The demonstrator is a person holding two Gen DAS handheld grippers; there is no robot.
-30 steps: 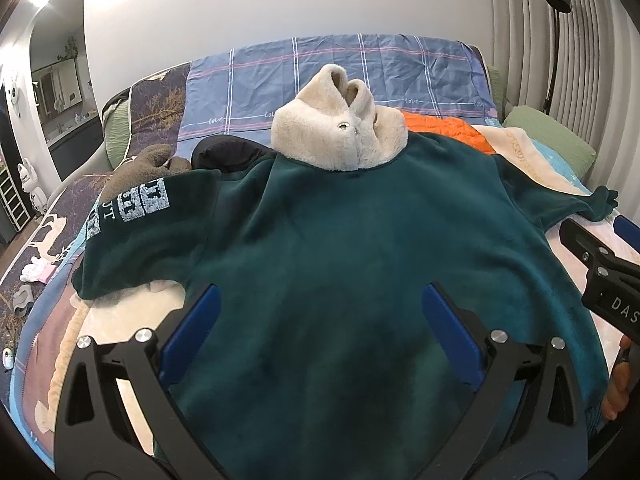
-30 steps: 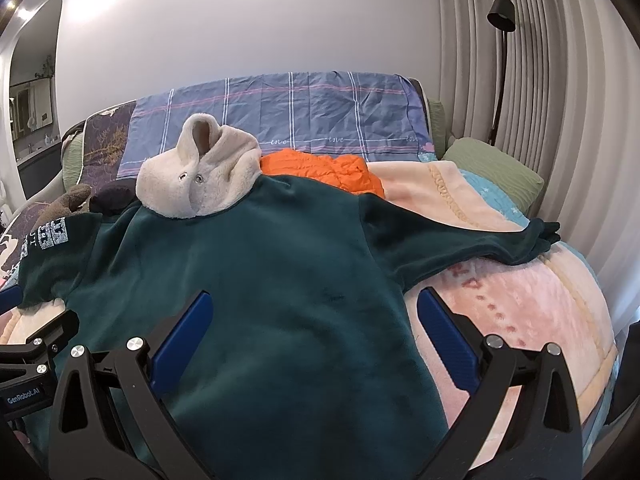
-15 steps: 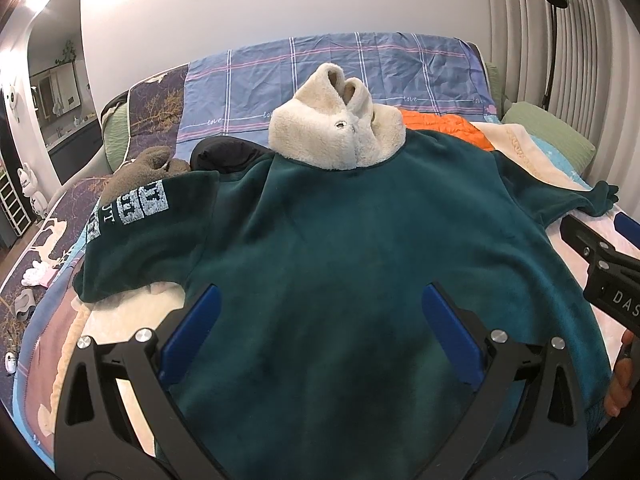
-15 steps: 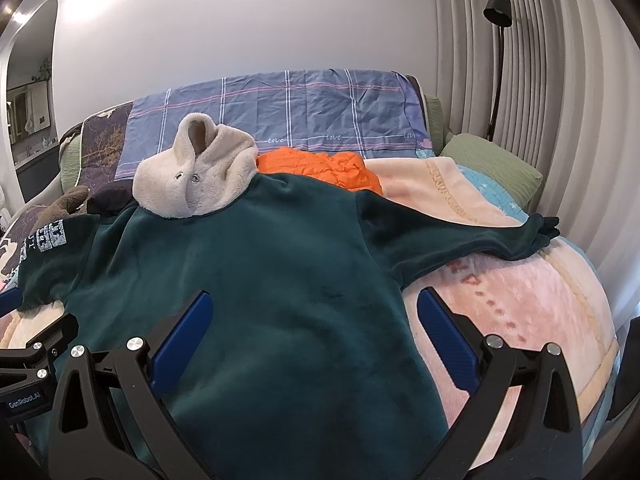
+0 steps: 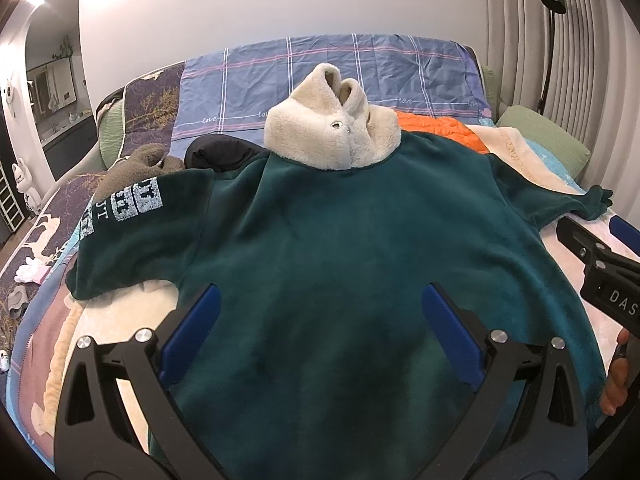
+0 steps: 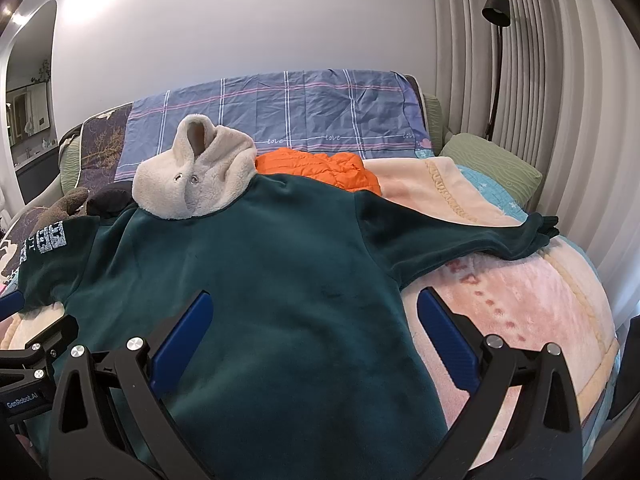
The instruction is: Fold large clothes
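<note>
On the bed (image 5: 52,344), left edge: small white and grey bits on the purple patterned cover (image 5: 40,240), too small to identify. Just inside that, a brown plush item (image 5: 136,164) and a black garment (image 5: 220,156) sit near the head end, both partly under the hoodie's left sleeve (image 5: 132,232), which carries white block lettering and is folded short, ending near the left edge.

Centre of the bed: dark green fleece hoodie (image 5: 340,260) spread flat, front up, cream fleece hood (image 5: 336,132) bunched upright at the neckline toward the headboard, which is draped with a blue checked sheet (image 5: 320,76). Hem runs toward the foot edge, under both cameras.

Left gripper (image 5: 320,320) hovers over the hoodie's lower body, jaws spread wide, blue pads clear of the fabric, holding nothing. Right gripper (image 6: 314,322) is over the hoodie's lower right side, one pad above the green fleece, the other above the pink blanket (image 6: 520,300); jaws equally wide, nothing held.

Right of the hood: an orange quilted jacket (image 6: 320,168) partly under the shoulder. The right sleeve (image 6: 460,240) stretches out straight across the blanket, cuff close to the right edge. A green pillow (image 6: 492,164) lies at the far right corner, a black floor lamp (image 6: 496,16) beyond it.
</note>
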